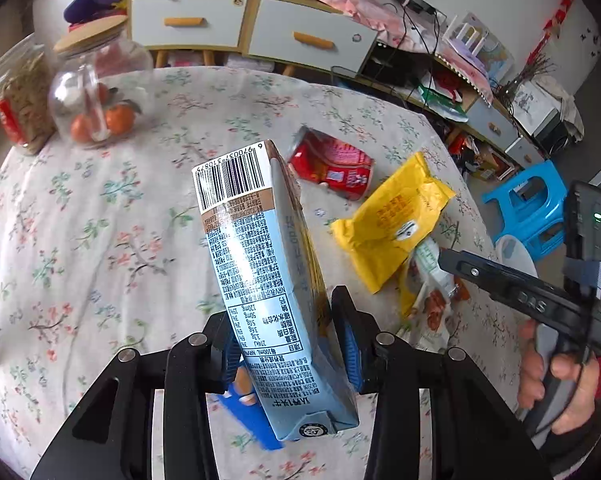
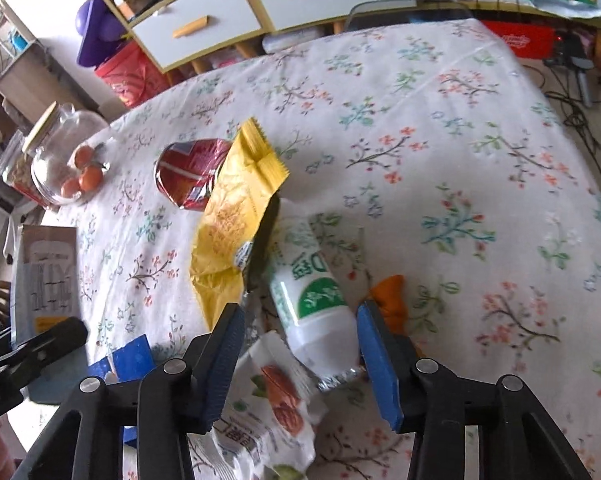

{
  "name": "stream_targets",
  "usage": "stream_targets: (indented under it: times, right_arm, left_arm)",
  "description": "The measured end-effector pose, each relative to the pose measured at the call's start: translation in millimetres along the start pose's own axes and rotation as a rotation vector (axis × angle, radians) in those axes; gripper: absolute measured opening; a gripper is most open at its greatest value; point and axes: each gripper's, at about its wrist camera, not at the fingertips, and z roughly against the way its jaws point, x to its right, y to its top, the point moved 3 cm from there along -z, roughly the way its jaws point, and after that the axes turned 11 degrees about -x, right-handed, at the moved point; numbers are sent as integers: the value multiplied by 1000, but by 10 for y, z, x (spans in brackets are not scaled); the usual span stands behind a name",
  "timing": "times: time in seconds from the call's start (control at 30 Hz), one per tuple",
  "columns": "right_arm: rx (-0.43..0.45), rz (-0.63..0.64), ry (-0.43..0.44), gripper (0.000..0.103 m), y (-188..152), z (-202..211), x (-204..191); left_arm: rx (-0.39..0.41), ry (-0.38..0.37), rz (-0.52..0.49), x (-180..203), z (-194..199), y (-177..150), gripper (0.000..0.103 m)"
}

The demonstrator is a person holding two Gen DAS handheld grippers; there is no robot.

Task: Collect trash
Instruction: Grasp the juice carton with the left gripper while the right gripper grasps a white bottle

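Left hand-held gripper (image 1: 286, 350) tilted steeply down, pads pinching the blue drink carton (image 1: 266, 280) lifted above the tabletop (image 1: 100, 220). Right hand-held gripper (image 2: 300, 354) angled down, pads around the white-green bottle (image 2: 312, 300); contact not clear. Yellow wrapper (image 2: 232, 220) partly hides the red can (image 2: 188, 172).

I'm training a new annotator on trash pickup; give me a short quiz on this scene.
1. True or false: the left tool grips the light-blue carton.
2. What lies between the right tool's pads? A an orange; B white green-labelled bottle; C a purple toy.
3. What colour is the wrapper beside the crushed red can?
Key: 1 true; 2 B; 3 yellow.
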Motion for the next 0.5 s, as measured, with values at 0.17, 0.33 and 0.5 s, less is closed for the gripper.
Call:
stream_targets:
  times: [0.17, 0.33, 0.5]
  right_arm:
    - [-24, -7, -31, 50, 58, -177, 4]
    - [-62, -25, -31, 47, 88, -360, 6]
    - [-43, -28, -26, 40, 113, -342, -52]
  left_arm:
    - [2, -1, 24, -201, 56, -68, 44]
    - [4, -4, 51, -361, 105, -134, 44]
    - [12, -15, 70, -433, 160, -148, 44]
